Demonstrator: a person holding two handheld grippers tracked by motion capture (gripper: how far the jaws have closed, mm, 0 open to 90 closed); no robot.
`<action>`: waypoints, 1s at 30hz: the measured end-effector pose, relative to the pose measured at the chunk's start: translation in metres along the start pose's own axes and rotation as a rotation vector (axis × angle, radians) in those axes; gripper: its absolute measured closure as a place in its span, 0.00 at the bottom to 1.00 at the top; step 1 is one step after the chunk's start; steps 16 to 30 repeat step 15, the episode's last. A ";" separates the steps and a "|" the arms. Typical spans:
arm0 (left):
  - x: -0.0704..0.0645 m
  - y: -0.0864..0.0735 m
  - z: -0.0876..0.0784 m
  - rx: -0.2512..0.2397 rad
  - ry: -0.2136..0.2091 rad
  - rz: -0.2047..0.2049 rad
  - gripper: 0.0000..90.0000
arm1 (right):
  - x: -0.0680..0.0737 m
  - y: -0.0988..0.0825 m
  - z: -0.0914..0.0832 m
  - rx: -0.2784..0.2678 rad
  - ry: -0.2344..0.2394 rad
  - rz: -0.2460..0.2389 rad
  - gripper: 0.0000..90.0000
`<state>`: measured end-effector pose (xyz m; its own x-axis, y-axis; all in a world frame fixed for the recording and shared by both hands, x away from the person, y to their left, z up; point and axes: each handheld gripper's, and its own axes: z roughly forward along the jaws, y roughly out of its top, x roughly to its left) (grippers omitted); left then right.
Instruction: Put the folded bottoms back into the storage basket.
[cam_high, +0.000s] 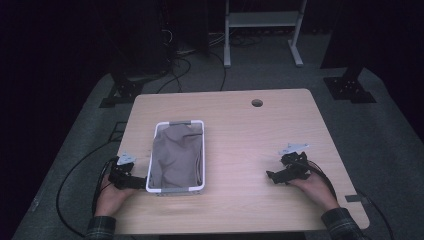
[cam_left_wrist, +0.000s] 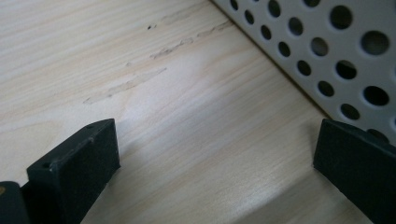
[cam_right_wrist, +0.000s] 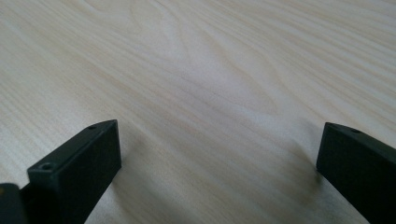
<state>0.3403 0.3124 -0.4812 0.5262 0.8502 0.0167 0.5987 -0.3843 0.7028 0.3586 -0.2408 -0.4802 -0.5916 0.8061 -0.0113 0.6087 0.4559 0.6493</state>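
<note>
White perforated plastic basket, rectangular with round holes punched through its walls, sits on the left half of the pale wood-grain desk, its long sides running away from the person. Inside it lies a crumpled grey-brown cloth, bunched so that it covers most of the basket's floor and rises toward the far end.

The left gripper rests low at the desk's near left, just beside the basket's near left corner, held by the person's left hand. In the left gripper view its two black fingers stand wide apart with only bare wood between them, and the basket's holed wall runs past close to the finger on the right of that view; I cannot tell whether that finger touches it.

The right gripper is on the other side of the desk, well apart from the basket, held by the person's right hand with a plaid sleeve behind it. Its black fingers are likewise spread wide, holding nothing, hovering close over bare wood.

A round cable hole is cut in the desk near its far edge. Black cables trail from the grippers onto the grey carpet.
</note>
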 end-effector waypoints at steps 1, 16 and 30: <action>-0.001 0.000 0.000 -0.002 0.003 0.004 0.00 | -0.001 -0.002 0.000 -0.013 0.015 -0.003 0.00; -0.005 -0.001 0.002 -0.021 0.005 -0.003 0.00 | -0.004 -0.011 0.000 -0.083 0.026 0.001 0.00; -0.005 -0.001 0.002 -0.021 0.005 -0.003 0.00 | -0.004 -0.011 0.000 -0.083 0.026 0.001 0.00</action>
